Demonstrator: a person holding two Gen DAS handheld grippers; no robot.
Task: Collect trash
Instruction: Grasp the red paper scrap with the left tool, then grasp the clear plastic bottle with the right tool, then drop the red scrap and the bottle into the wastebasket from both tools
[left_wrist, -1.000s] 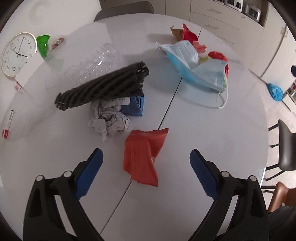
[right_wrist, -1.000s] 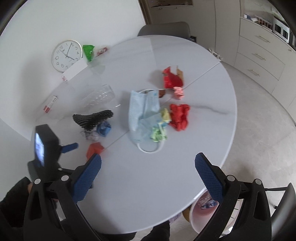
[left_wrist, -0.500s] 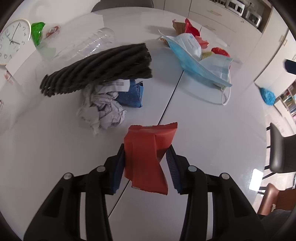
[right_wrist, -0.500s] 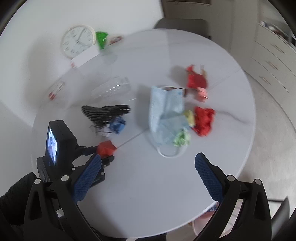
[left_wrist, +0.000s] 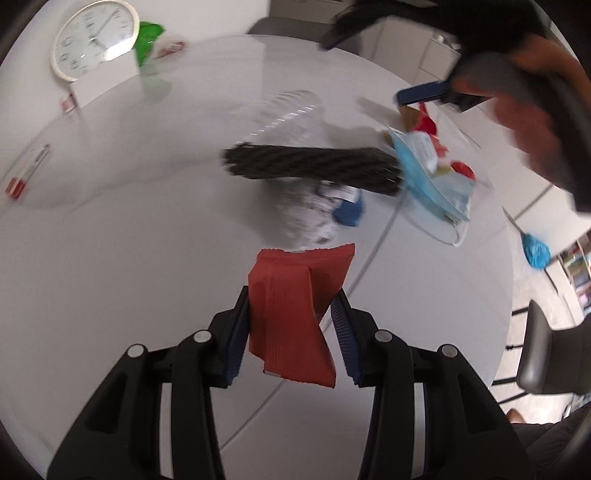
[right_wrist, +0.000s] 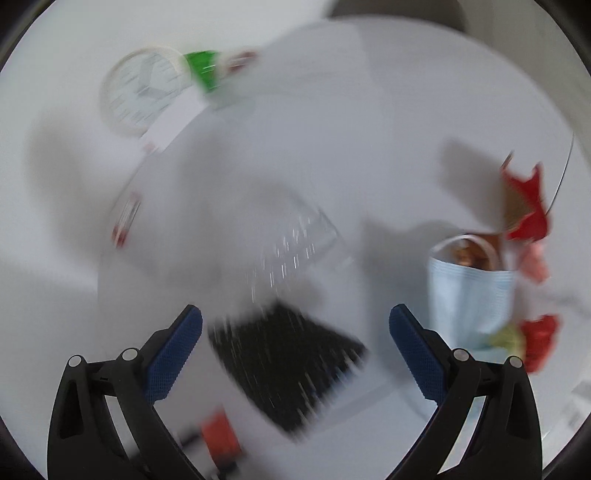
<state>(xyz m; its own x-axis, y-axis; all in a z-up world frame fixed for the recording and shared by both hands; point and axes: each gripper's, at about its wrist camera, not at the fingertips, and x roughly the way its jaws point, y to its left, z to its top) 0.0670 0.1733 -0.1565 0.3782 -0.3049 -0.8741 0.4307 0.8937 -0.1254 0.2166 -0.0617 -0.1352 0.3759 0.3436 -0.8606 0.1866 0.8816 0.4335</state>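
Red wrapper (left_wrist: 291, 314) between hand-held gripper (left_wrist: 290, 332) pads

Flat red foil wrapper (left_wrist: 291, 314) plain and unprinted, black ribbed woven mat (left_wrist: 314, 168) with diagonal ridges, pale blue pleated face mask (right_wrist: 471, 295), crumpled white paper ball (left_wrist: 306, 218) with grey print, white round table (left_wrist: 129, 258) faintly grey-veined, blue gripper pads (right_wrist: 173, 354).

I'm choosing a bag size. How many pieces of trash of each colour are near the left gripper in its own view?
Red wrapper: 1
White crumpled paper: 1
Blue wad: 1
Black mesh piece: 1
Clear cup: 1
Total: 5
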